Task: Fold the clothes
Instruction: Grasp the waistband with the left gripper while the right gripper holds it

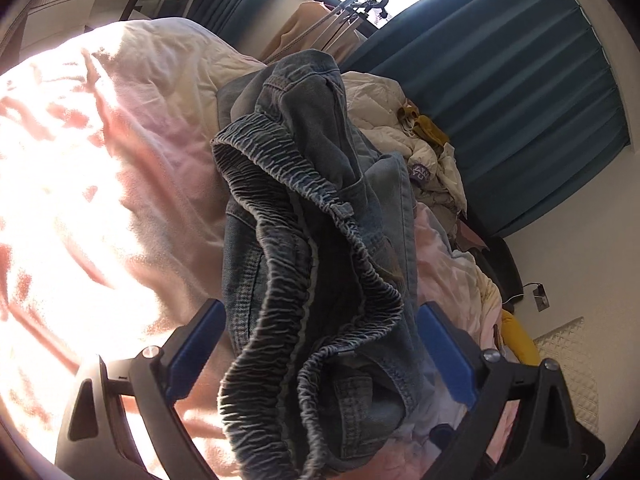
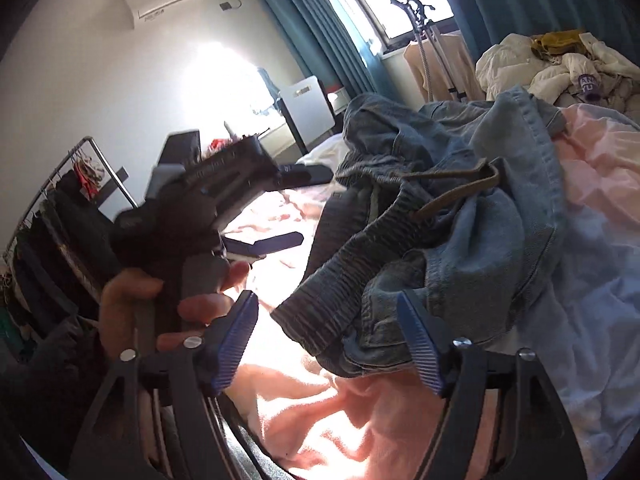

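The denim jeans [image 1: 304, 240] lie bunched on the pink bed cover [image 1: 120, 200], elastic waistband toward both claws. Left claw [image 1: 320, 320] and right claw [image 2: 328, 328] gape wide, straddling the waistband at six o'clock, probably to catch its edge.

Blue denim garment [image 1: 312, 248] with gathered elastic waistband [image 1: 288, 280] is lying crumpled, unfolded, on pink bedding [image 1: 100, 200].

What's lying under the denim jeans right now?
The jeans lie crumpled on a pink blanket, which shows around them. Whatever sits beneath their bunched middle is covered.
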Motion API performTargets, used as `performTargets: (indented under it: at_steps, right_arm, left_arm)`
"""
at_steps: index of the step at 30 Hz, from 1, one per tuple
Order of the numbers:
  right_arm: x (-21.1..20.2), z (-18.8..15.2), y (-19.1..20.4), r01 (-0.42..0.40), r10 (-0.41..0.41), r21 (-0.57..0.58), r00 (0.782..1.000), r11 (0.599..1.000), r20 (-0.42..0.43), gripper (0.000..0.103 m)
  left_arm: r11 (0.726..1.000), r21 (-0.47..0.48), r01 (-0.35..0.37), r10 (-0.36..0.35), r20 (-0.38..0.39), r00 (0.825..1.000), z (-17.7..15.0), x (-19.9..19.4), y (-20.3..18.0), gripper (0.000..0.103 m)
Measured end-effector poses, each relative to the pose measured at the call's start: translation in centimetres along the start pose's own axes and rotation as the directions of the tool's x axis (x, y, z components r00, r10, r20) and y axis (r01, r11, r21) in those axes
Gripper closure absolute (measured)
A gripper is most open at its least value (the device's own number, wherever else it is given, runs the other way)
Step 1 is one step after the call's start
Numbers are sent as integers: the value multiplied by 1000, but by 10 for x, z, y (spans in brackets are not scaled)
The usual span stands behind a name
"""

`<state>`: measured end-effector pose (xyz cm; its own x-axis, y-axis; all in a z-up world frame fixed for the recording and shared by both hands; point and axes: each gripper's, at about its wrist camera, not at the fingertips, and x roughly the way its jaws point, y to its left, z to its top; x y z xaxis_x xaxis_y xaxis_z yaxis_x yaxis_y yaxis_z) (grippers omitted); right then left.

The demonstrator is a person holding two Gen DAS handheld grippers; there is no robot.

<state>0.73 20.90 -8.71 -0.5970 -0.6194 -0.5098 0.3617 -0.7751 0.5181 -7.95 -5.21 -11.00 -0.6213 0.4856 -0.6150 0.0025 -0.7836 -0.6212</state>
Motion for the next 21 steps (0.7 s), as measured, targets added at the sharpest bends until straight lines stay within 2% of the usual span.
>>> performTargets:
  at_steps: [7,9,13,18,20,21]
  right_arm:
    - [-53,37,-65,55,-90,228,985,972,147,25]
    - [-51,54,-99,65,-110,312,985,948,130,25]
    - [-17,91,-166,52,-91,446,994,894,67,25]
    - [41,152,-208,91,-112,421,993,903,26,25]
    - [72,177,-216,105,-111,393,994,914,-7,25]
    - [88,188,-219,122,-120,374,992,919,-28,25]
  left_arm:
    - [995,85,-44,48,-38,998,-1,24,-13,6]
    - [991,116,-71,76,-42,996,-4,31,-16,5]
    - [976,178,-124,134,-49,990,-10,44,-21,5]
    - [948,255,-190,209,-49,977,-16,61,-27,5]
    - [934,271,-231,253,-49,966,-18,70,-23,5]
    - [926,269,-264,292,-67,954,-18,77,-18,5]
